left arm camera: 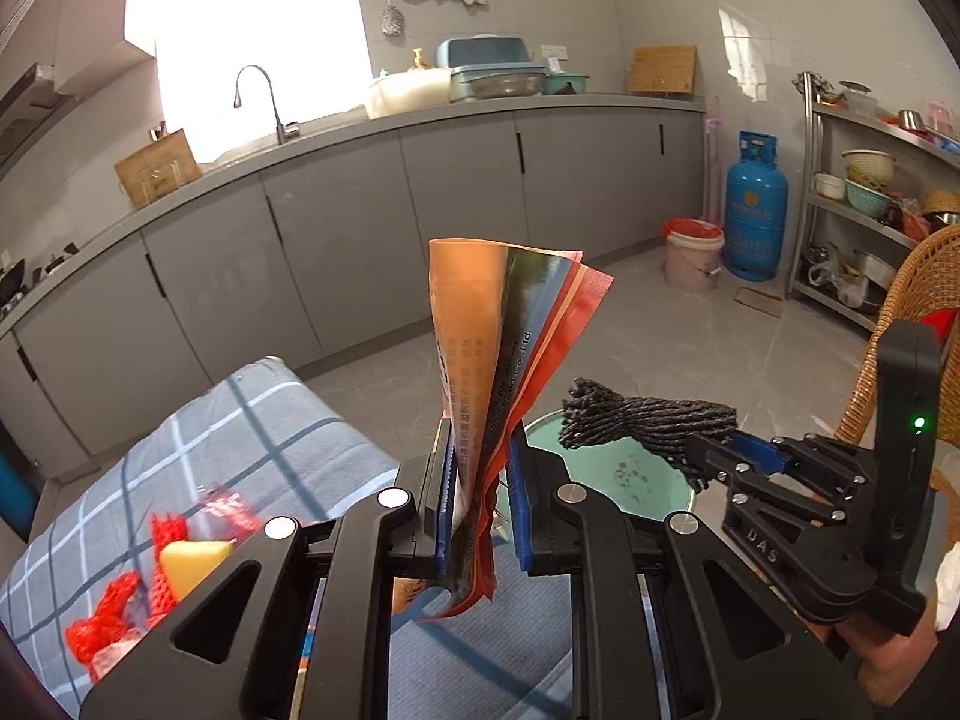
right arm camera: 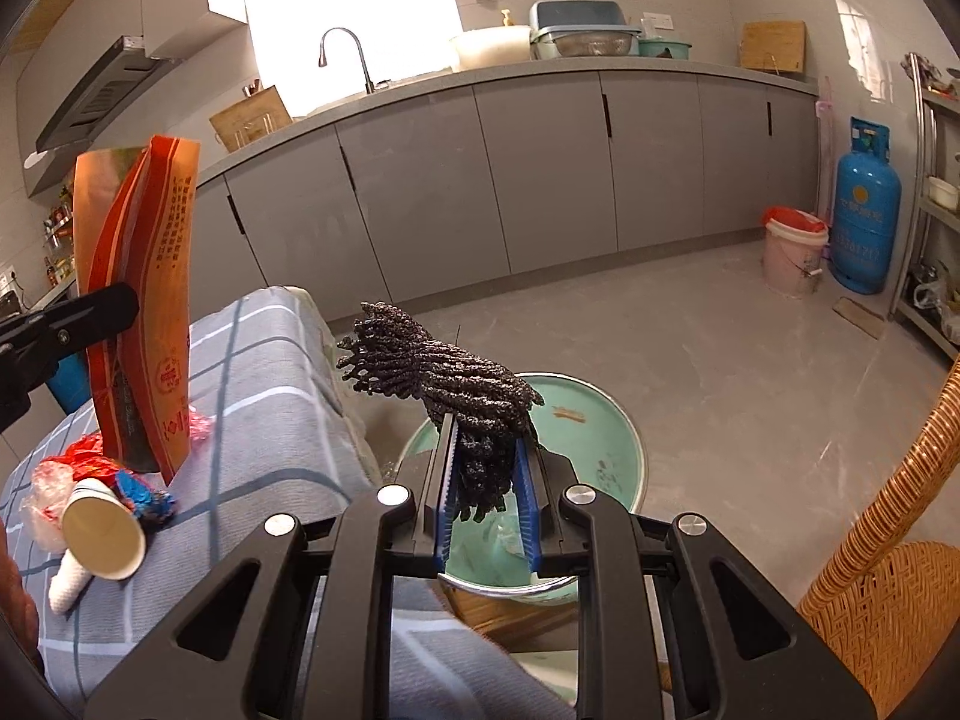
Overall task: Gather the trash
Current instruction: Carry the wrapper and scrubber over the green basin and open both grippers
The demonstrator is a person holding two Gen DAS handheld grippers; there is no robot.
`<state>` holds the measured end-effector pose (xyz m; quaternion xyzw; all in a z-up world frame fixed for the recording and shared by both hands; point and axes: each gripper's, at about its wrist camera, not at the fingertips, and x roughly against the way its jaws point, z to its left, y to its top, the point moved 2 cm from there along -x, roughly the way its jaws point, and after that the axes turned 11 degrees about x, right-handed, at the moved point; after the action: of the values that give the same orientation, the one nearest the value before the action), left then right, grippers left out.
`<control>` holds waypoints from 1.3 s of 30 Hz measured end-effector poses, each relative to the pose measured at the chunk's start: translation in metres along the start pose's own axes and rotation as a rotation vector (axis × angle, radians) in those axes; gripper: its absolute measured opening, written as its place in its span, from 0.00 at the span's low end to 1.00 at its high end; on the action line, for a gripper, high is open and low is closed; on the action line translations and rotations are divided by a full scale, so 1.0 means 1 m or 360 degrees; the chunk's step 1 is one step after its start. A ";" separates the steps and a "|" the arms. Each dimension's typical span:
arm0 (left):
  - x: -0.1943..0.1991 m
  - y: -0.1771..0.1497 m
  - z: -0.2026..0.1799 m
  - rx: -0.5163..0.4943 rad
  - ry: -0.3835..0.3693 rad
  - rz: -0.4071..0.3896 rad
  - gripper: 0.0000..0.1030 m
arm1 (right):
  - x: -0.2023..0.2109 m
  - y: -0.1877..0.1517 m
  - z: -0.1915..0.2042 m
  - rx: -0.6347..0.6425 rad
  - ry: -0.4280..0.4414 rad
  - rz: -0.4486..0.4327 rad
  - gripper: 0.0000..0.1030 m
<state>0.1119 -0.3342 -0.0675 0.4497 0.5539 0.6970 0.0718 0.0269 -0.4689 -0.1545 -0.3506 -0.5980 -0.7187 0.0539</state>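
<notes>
Left claw: your left gripper (left arm camera: 478, 480) is clenched on an orange snack bag (left arm camera: 492, 360), which stands upright above the table
Right claw: your right gripper (right arm camera: 487, 492) grasps a dark rope bundle (right arm camera: 456, 384) over the green bin (right arm camera: 624, 450)
Writing: "Co.,Ltd" reads on the bag's dark side; other print is too small; "DAS" shows on the right gripper's body
Surface: checked blue cloth (right arm camera: 252, 420); a paper cup (right arm camera: 102, 531) and red wrappers (left arm camera: 120, 600) lie on it
Room: grey kitchen cabinets (left arm camera: 336, 252); blue gas cylinder (left arm camera: 755, 204); wicker chair (right arm camera: 888, 540)

Orange printed wrapper (left arm camera: 480, 372) stands upright, creased lengthwise; dark twisted cord bundle (right arm camera: 456, 396) sticks out over the teal bin (right arm camera: 600, 420) (both pinched)
</notes>
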 end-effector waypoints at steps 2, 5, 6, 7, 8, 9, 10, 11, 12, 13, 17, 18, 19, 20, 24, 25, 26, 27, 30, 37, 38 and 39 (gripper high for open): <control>-0.014 0.005 -0.005 0.0010 -0.0029 0.0028 0.16 | -0.009 0.001 -0.006 0.0005 -0.0013 0.0017 0.19; -0.032 0.008 -0.011 0.0016 -0.0052 0.0065 0.16 | -0.026 0.005 -0.017 0.0005 -0.0037 0.0046 0.19; -0.037 0.010 -0.012 0.0020 -0.0060 0.0079 0.17 | -0.030 0.005 -0.020 0.0000 -0.0039 0.0054 0.19; -0.045 0.011 -0.014 0.0035 -0.0078 0.0103 0.17 | -0.037 0.006 -0.026 -0.0004 -0.0045 0.0070 0.19; -0.051 0.012 -0.015 0.0046 -0.0084 0.0117 0.17 | -0.040 0.007 -0.028 -0.0006 -0.0047 0.0078 0.19; -0.060 0.012 -0.017 0.0054 -0.0088 0.0138 0.17 | -0.046 0.007 -0.031 -0.0007 -0.0052 0.0090 0.19; -0.068 0.012 -0.018 0.0059 -0.0088 0.0156 0.17 | -0.050 0.006 -0.032 -0.0007 -0.0057 0.0098 0.19; -0.075 0.012 -0.020 0.0064 -0.0089 0.0173 0.17 | -0.056 0.006 -0.036 -0.0009 -0.0059 0.0111 0.19; -0.081 0.011 -0.021 0.0067 -0.0094 0.0188 0.17 | -0.061 0.006 -0.039 -0.0011 -0.0059 0.0121 0.19; -0.087 0.011 -0.022 0.0068 -0.0100 0.0201 0.17 | -0.066 0.004 -0.042 -0.0012 -0.0062 0.0132 0.20; -0.109 0.008 -0.030 0.0061 -0.0104 0.0243 0.21 | -0.084 0.000 -0.051 -0.0026 -0.0042 0.0177 0.21; -0.116 0.008 -0.033 0.0060 -0.0100 0.0257 0.25 | -0.090 -0.002 -0.053 -0.0033 -0.0026 0.0189 0.22; -0.119 0.008 -0.033 0.0060 -0.0087 0.0261 0.33 | -0.094 -0.002 -0.053 -0.0035 -0.0024 0.0192 0.24; -0.122 0.008 -0.033 0.0063 -0.0078 0.0266 0.38 | -0.098 -0.003 -0.056 -0.0039 -0.0031 0.0194 0.34; -0.128 0.008 -0.030 0.0092 -0.0054 0.0276 0.57 | -0.106 -0.010 -0.064 -0.0097 -0.0030 0.0200 0.64; -0.126 0.008 -0.029 0.0097 -0.0052 0.0265 0.61 | -0.106 -0.011 -0.064 -0.0106 -0.0029 0.0207 0.64; -0.124 0.009 -0.027 0.0100 -0.0046 0.0257 0.63 | -0.105 -0.012 -0.064 -0.0112 -0.0031 0.0208 0.64; -0.120 0.010 -0.024 0.0109 -0.0036 0.0247 0.67 | -0.103 -0.014 -0.065 -0.0121 -0.0036 0.0208 0.64; -0.110 0.011 -0.016 0.0142 -0.0024 0.0236 0.69 | -0.093 -0.016 -0.064 -0.0162 -0.0038 0.0198 0.66; -0.062 0.006 0.008 0.0204 0.0047 0.0157 0.78 | -0.056 -0.019 -0.052 -0.0233 -0.0033 0.0150 0.73; -0.054 0.005 0.012 0.0203 0.0068 0.0141 0.79 | -0.051 -0.020 -0.050 -0.0242 -0.0032 0.0146 0.73; -0.043 0.002 0.015 0.0206 0.0094 0.0119 0.80 | -0.044 -0.021 -0.046 -0.0257 -0.0032 0.0139 0.73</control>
<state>0.1489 -0.3501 -0.0893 0.4531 0.5824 0.6749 0.0000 0.0293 -0.5194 -0.1988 -0.3867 -0.5229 -0.7579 0.0508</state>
